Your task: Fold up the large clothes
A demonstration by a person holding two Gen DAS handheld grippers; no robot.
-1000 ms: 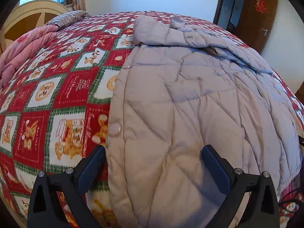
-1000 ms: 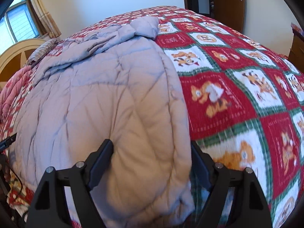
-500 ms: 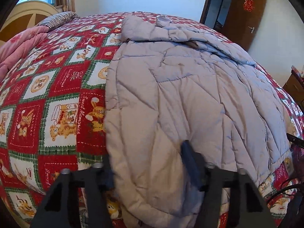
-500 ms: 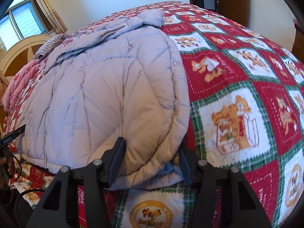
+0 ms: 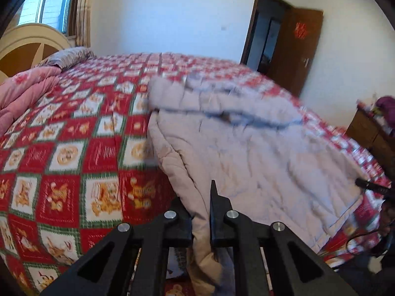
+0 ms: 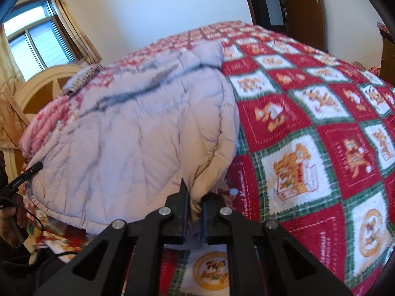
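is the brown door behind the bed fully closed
No, the brown door stands swung open beside a dark doorway past the bed.

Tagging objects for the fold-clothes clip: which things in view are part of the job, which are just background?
In the job:
grey quilted coat, near hem pinched at both corners
left gripper, shut on the hem
right gripper, shut on the hem

Just lying about:
red patchwork bedspread
pink quilt
striped pillow
wooden door
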